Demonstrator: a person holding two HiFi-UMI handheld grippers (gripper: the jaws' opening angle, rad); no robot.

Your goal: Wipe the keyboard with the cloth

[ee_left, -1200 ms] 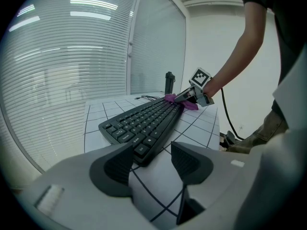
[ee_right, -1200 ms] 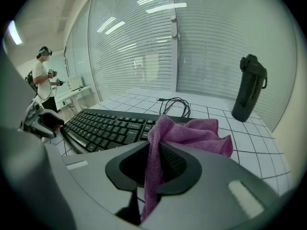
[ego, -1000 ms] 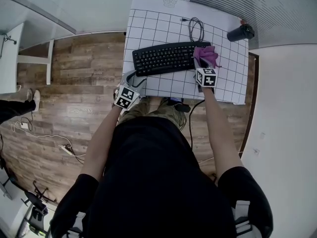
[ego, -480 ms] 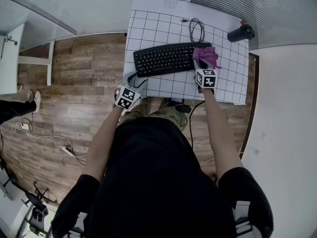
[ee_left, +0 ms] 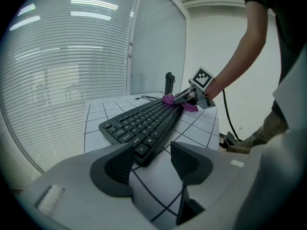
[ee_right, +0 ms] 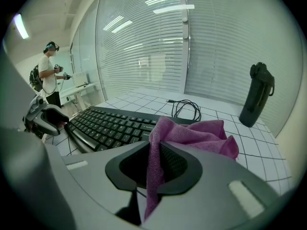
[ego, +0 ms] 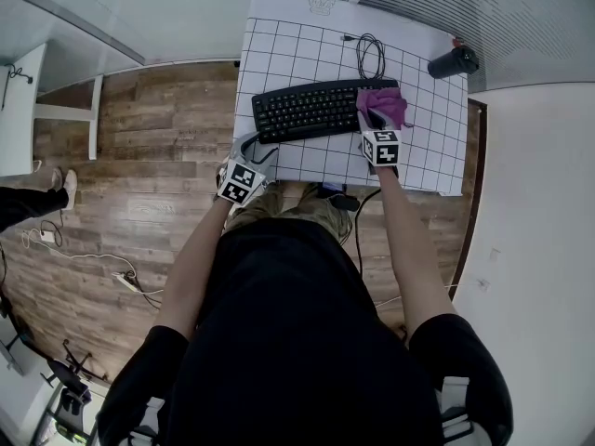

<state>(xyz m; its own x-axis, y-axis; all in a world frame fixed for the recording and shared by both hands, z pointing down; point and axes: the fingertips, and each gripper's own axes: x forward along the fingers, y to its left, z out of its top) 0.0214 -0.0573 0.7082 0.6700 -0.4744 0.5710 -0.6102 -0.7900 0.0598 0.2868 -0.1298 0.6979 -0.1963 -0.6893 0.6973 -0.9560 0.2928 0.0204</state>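
A black keyboard [ego: 311, 109] lies on the gridded white table [ego: 307, 45]. A purple cloth [ego: 386, 103] rests over the keyboard's right end, and my right gripper [ego: 370, 119] is shut on it; in the right gripper view the cloth [ee_right: 192, 135] hangs pinched between the jaws above the keyboard [ee_right: 110, 126]. My left gripper [ego: 253, 147] sits at the keyboard's near left corner, open, with that corner [ee_left: 144, 150] of the keyboard between its jaws in the left gripper view. The right gripper [ee_left: 187, 97] with the cloth [ee_left: 170, 99] shows at the far end.
A coiled black cable [ego: 368, 56] lies behind the keyboard. A dark bottle [ego: 452, 61] stands at the table's far right corner. A person [ee_right: 48, 73] stands in the distance at the left of the right gripper view. Wooden floor lies left of the table.
The right gripper with the cloth has shifted slightly left along the keyboard's right end. The left gripper has stayed at the keyboard's near left corner.
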